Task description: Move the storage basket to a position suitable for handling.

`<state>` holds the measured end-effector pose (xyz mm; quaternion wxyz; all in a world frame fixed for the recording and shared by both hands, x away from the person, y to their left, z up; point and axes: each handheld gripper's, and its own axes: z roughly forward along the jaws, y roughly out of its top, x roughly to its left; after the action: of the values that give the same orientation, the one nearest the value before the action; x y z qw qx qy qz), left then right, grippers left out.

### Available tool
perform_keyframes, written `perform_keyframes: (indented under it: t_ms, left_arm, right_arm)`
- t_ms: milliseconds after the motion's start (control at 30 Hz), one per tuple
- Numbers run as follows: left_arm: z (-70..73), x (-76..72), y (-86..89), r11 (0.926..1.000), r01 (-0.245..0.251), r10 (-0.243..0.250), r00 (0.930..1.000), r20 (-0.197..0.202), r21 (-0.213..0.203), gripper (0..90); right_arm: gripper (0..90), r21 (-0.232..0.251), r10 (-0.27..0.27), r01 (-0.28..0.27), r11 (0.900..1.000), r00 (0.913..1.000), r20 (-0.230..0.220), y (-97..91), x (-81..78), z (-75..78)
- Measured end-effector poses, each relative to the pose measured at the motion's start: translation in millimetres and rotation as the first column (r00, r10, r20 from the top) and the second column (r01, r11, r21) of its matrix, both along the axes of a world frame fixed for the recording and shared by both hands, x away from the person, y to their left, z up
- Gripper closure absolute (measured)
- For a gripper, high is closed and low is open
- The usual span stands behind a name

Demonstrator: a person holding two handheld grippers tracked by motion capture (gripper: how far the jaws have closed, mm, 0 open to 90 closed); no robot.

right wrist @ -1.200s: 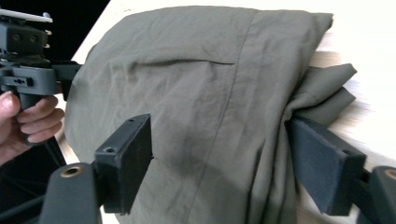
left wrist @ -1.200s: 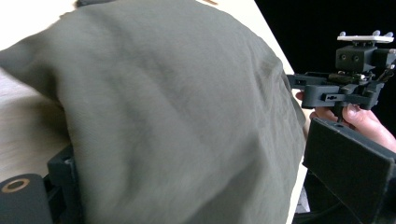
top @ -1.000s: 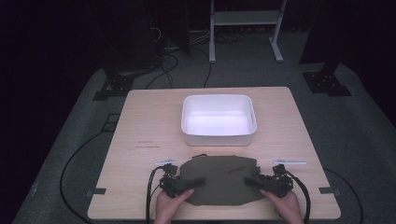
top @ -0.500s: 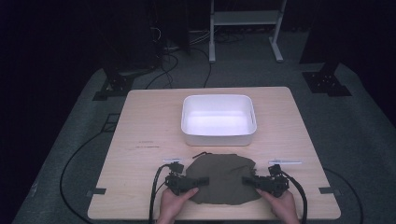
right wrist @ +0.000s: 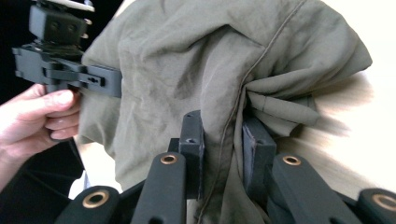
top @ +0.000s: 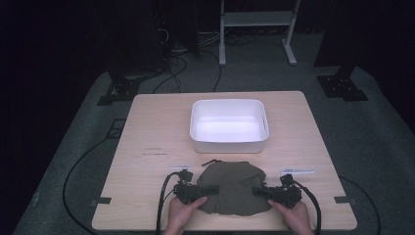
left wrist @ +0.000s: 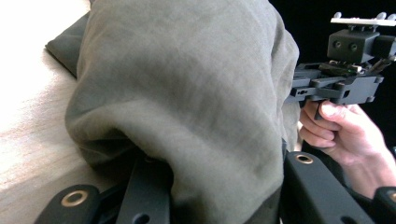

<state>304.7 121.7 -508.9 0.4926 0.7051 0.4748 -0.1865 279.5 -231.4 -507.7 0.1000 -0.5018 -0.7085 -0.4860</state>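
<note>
My left gripper [top: 204,191] and right gripper [top: 259,191] have just squeezed shut, each pinching a side of the green cloth [top: 235,187]. It bunches up between them, near me on the table [top: 147,127]. The white tub [top: 229,126] sits farther away.
</note>
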Motion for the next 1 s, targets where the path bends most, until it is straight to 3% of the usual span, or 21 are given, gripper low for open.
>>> perform_keyframes:
  t_ms: [433,1000]
  left_arm:
    - [16.8,-4.7,2.7,0.9966,0.024,-0.023,0.9995,0.02,-0.079,66.8]
    - [66.5,-7.2,10.2,0.989,0.052,-0.035,0.9924,0.118,-0.139,66.7]
  right_arm:
    - [73.9,0.06,0.017,-0.02,0.998,0.9981,0.059,-4.4,-7.5,22.5]
    - [73.7,0.122,0.013,-0.031,0.9921,0.9894,0.144,-5.5,-11.2,71.1]
